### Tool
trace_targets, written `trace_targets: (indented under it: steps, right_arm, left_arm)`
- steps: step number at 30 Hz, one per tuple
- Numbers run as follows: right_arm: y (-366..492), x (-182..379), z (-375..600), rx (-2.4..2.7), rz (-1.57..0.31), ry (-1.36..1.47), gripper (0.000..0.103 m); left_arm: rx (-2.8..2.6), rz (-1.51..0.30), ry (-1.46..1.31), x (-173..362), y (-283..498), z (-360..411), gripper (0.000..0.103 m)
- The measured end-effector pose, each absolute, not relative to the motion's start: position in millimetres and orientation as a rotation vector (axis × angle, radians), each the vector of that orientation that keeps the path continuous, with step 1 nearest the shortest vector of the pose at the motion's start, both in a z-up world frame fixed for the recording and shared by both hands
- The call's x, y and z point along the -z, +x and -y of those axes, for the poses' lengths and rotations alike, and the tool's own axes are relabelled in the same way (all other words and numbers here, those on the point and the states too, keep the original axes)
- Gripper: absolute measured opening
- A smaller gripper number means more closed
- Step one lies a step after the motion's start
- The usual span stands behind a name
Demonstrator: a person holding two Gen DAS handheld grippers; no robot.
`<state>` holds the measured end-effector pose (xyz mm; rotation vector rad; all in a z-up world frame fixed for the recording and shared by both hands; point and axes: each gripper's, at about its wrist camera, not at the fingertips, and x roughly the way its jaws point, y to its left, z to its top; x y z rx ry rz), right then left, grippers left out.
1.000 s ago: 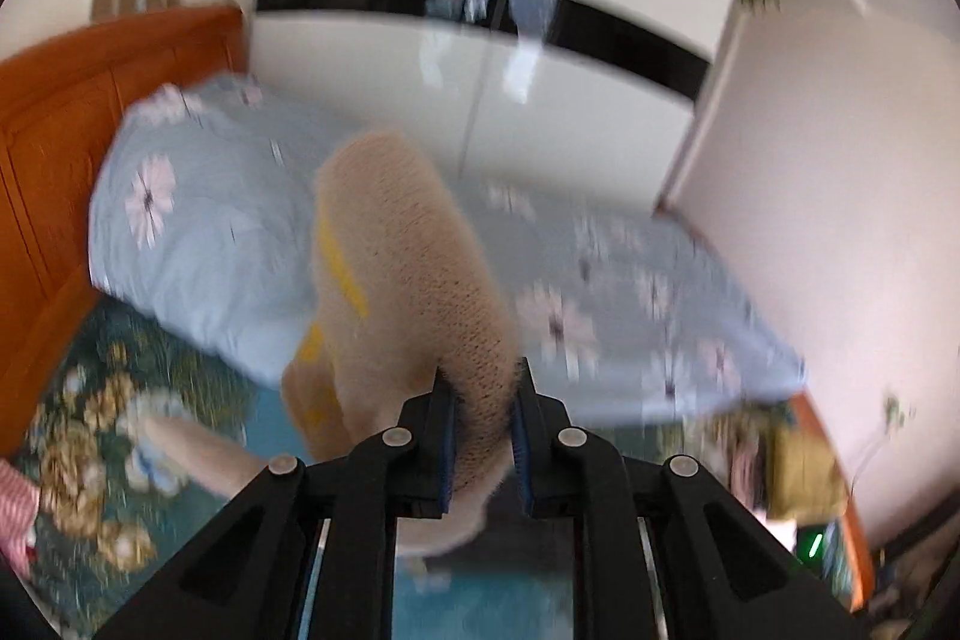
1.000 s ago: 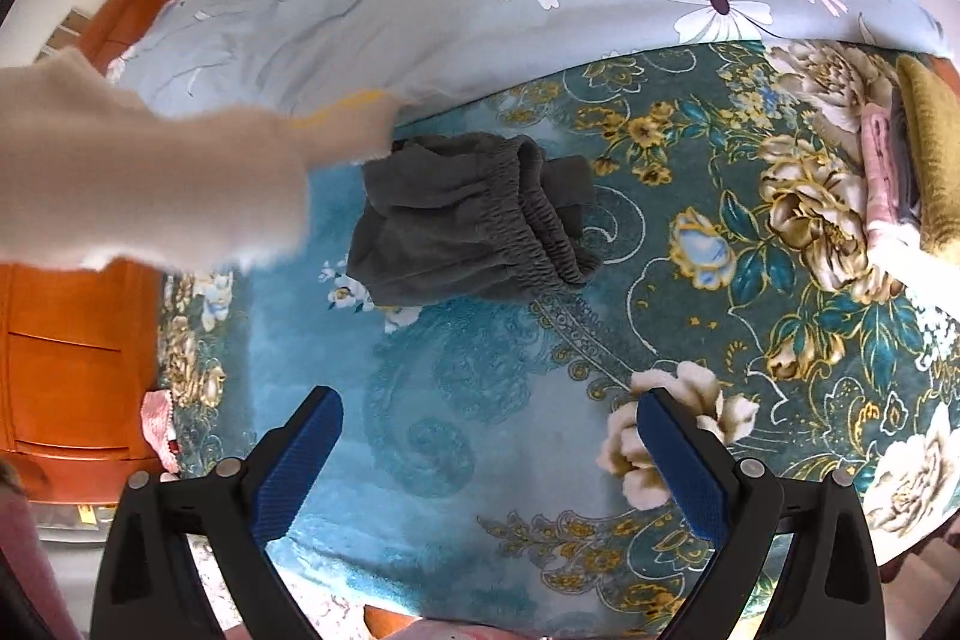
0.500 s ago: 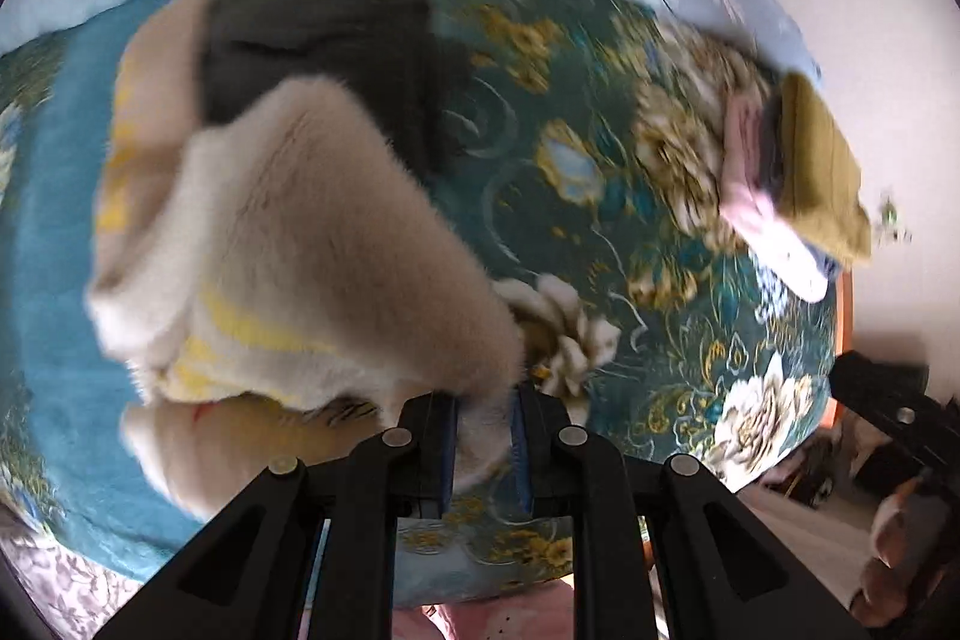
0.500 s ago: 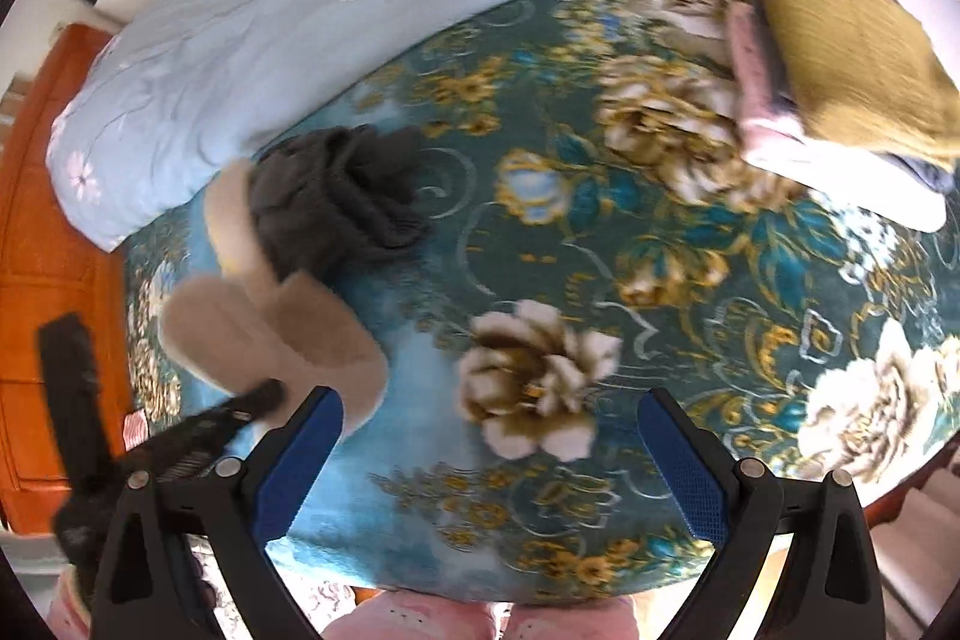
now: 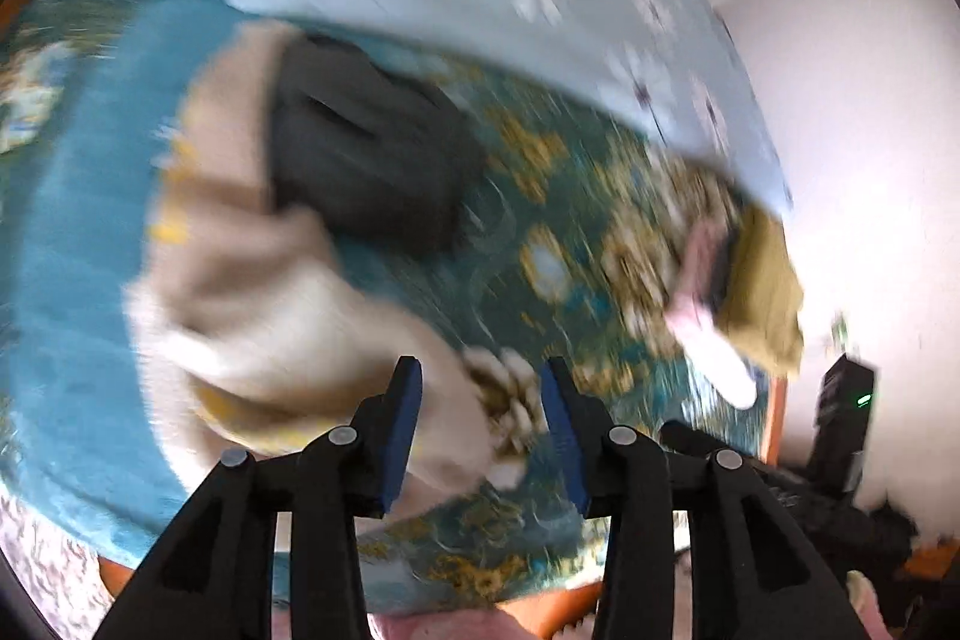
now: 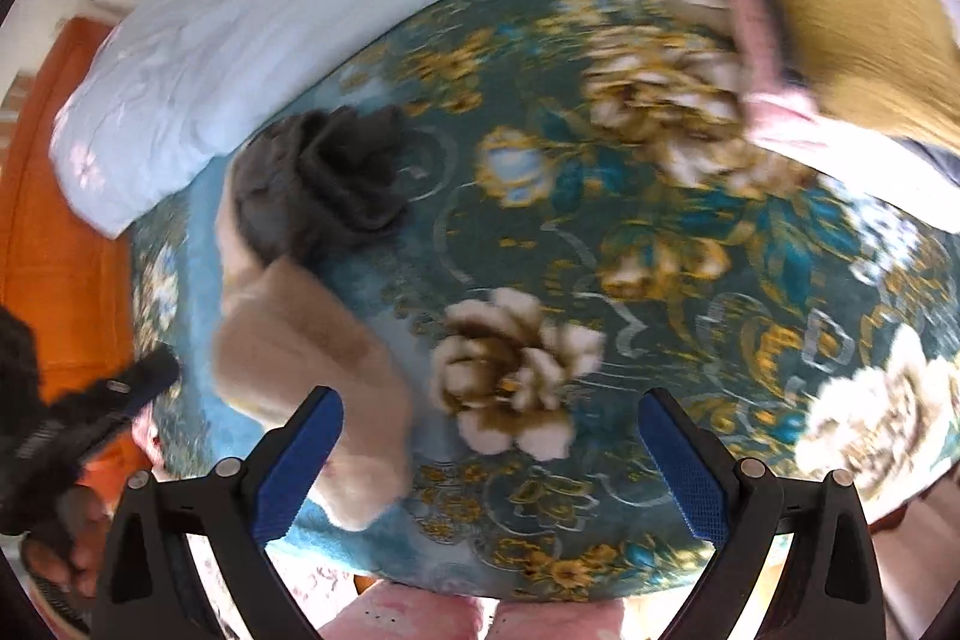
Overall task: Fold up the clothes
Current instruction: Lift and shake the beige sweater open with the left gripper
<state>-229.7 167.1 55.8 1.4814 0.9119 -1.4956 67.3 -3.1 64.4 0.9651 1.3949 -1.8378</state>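
1. no container anywhere; just a bed under a teal floral bedspread carrying all the clothes.
2. left gripper parted to a moderate gap, blue pads clear of cloth, nothing clamped; hovering over the near edge of the bed, directly above the beige sweater.
3. right gripper spread wide, nothing between its pads; a cream flower of the print showing in the gap.
4. beige sweater crumpled in a loose heap at the near left of the bedspread, fuzzy knit with yellow bands, one end reaching the bed's near edge; also seen at.
5. dark grey garment bunched in soft ridged folds just beyond the sweater, touching it, with a beige strip curling round its left side.
6. folded stack at the far right of the bed: mustard ribbed knit on top, pink and white layers beneath, well apart from the heap.
7. pale blue duvet with white daisies rolled along the far side of the bed; orange wooden bed frame at the left in the right wrist view.
8. heavy motion blur across both views, so fine weave hard to read.
9. a hand on the black left tool at the lower left of the right wrist view; pink clothing at the bottom edge.
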Motion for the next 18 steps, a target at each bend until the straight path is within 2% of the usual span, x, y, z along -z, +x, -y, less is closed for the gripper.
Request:
trace_targets:
  steps: [3, 9, 15, 17, 18]
  right_arm:
    - [-196, -35, -155, 1.396, -0.977, 1.465, 0.1]
    - [-130, 5, -130, 1.194, -1.099, 1.424, 0.1]
    - [-77, 46, -123, 1.069, -1.269, 1.377, 0.099]
    - [-69, 58, -125, 1.064, -1.338, 1.36, 0.095]
    - [-66, 64, -125, 1.068, -1.369, 1.356, 0.088]
  left_arm:
    - [1.718, -1.391, 0.849, -68, 120, 6, 0.045]
    - [1.383, -1.532, 0.677, -35, 231, -3, 0.045]
    - [1.282, -1.612, 0.642, -4, 270, 0, 0.045]
    - [1.277, -1.632, 0.649, 4, 276, 11, 0.045]
    - [1.28, -1.638, 0.656, 9, 277, 18, 0.045]
